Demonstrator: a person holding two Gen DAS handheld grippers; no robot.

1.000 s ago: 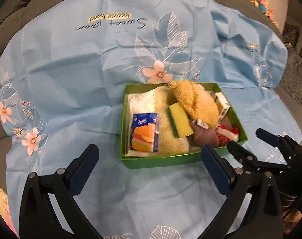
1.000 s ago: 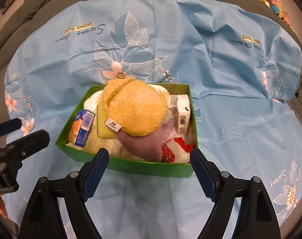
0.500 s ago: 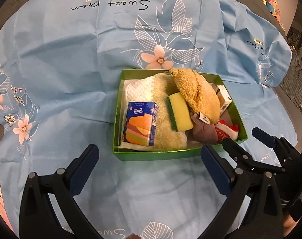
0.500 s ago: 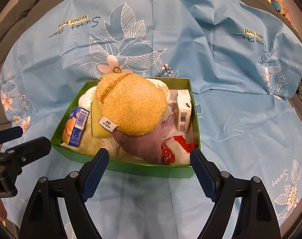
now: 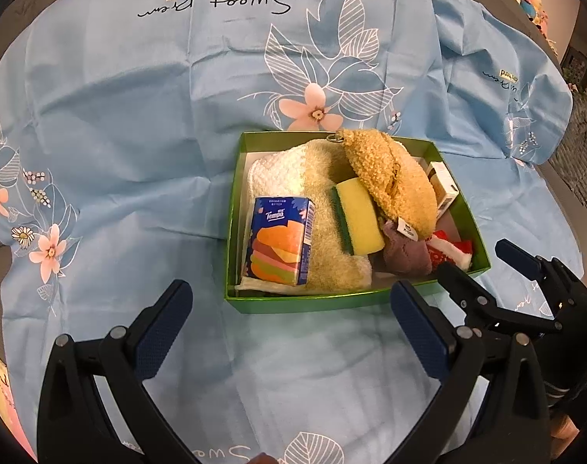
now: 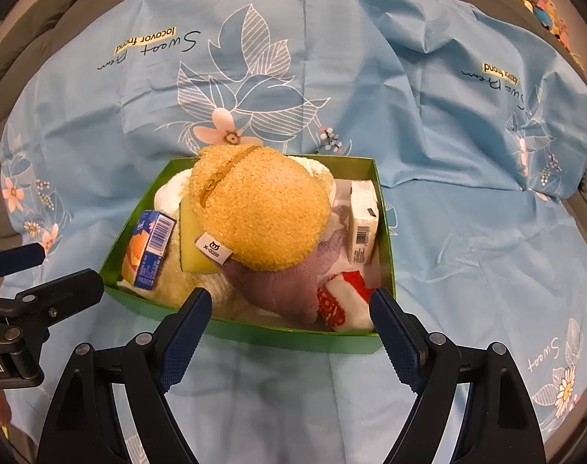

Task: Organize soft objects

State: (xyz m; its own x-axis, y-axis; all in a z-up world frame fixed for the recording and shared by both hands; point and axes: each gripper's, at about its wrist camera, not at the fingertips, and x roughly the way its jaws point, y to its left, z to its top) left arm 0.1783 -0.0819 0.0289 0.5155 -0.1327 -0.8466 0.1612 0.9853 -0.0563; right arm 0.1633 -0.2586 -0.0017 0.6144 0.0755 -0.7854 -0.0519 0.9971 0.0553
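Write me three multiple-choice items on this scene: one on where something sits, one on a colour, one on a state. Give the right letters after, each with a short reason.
1. Where does the tissue pack lie?
A. inside the green box
B. on the blue cloth outside the box
C. between the left gripper's jaws

2. What colour is the sponge's broad face?
A. pink
B. yellow
C. grey

3. How does the right gripper stand?
A. shut on the fuzzy pouch
B. shut with nothing in it
C. open, with nothing held

Answers:
1 A: the pack rests on the pale towel within the box walls.
2 B: the face is yellow, with a green strip along one edge.
3 C: its jaws stand wide apart at the box's near wall, gripping nothing.
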